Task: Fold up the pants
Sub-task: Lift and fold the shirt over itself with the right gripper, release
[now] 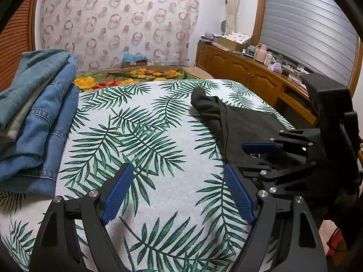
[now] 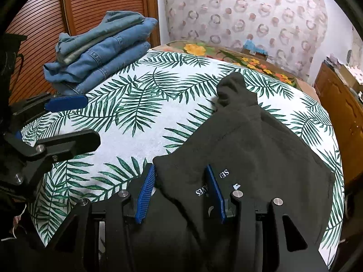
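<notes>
Dark pants (image 2: 249, 145) lie rumpled on the palm-leaf sheet (image 2: 136, 117), with white lettering near my right gripper. My right gripper (image 2: 180, 170) is open, its blue pads straddling the near edge of the pants. The pants also show in the left wrist view (image 1: 245, 122) at the right. My left gripper (image 1: 179, 170) is open and empty over bare sheet (image 1: 147, 136), left of the pants. It shows from the side in the right wrist view (image 2: 90, 120). The right gripper shows at the right of the left wrist view (image 1: 233, 156).
A stack of folded blue jeans (image 1: 38, 113) sits at the sheet's far left; it also shows in the right wrist view (image 2: 102, 49). A floral blanket (image 1: 136, 77) lies beyond. A wooden sideboard (image 1: 245, 68) with clutter stands to the right.
</notes>
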{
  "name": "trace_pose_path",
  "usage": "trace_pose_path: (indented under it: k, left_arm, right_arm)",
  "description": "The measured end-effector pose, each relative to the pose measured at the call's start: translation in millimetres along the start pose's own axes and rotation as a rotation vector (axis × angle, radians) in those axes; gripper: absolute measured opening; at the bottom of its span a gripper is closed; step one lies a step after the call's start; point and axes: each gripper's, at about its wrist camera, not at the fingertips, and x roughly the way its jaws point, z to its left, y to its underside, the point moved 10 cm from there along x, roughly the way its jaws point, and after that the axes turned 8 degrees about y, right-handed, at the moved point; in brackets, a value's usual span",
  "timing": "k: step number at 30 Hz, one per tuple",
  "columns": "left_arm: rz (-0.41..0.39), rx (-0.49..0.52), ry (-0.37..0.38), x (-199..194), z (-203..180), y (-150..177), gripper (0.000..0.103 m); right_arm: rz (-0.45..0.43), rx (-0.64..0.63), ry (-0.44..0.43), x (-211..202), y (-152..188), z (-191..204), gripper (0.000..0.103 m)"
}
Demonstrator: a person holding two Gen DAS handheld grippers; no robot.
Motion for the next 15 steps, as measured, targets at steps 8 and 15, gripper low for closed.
trace_pose_path:
  k: [8, 15]
  left_arm:
    - [0.013, 0.014, 0.007, 4, -7, 3, 0.083]
    - [0.026, 0.025, 0.015, 9, -16, 5, 0.083]
  right_arm:
    - [-0.054, 0.038, -0.033, -17, -3, -11, 0.011]
    - [-0.121, 0.076, -0.028, -38, -11, -27, 0.007]
